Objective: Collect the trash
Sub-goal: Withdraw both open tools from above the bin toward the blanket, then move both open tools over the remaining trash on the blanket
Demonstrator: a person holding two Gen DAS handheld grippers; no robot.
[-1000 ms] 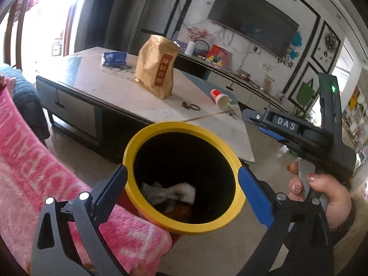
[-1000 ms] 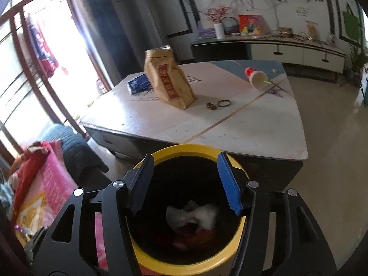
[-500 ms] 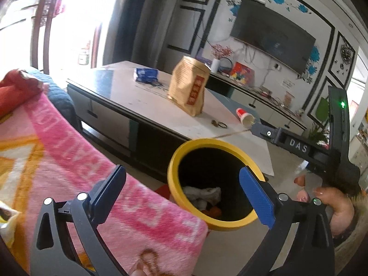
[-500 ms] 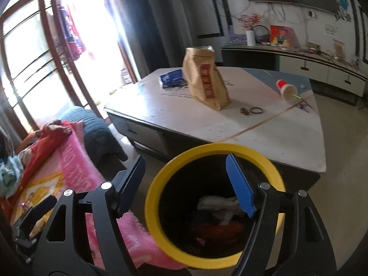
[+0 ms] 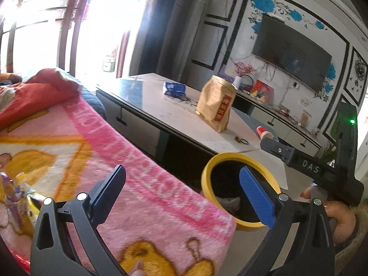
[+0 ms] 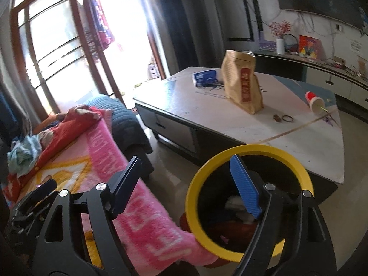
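both grippers empty over the yellow bin [image 6: 248, 151], left gripper [image 5: 184, 191] fingers wide, right gripper [image 6: 186, 184] fingers opening. guessing next is grabbing the red cup [image 6: 315, 100] off the counter [image 6: 207, 115]

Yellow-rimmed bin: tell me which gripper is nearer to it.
Right. The right gripper hangs at the yellow-rimmed bin's near rim, jaws opening and empty; the left gripper sits further back over the pink blanket.

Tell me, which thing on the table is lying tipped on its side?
The red paper cup near the table's far corner lies on its side. The brown bag stands upright, and the blue packet lies flat.
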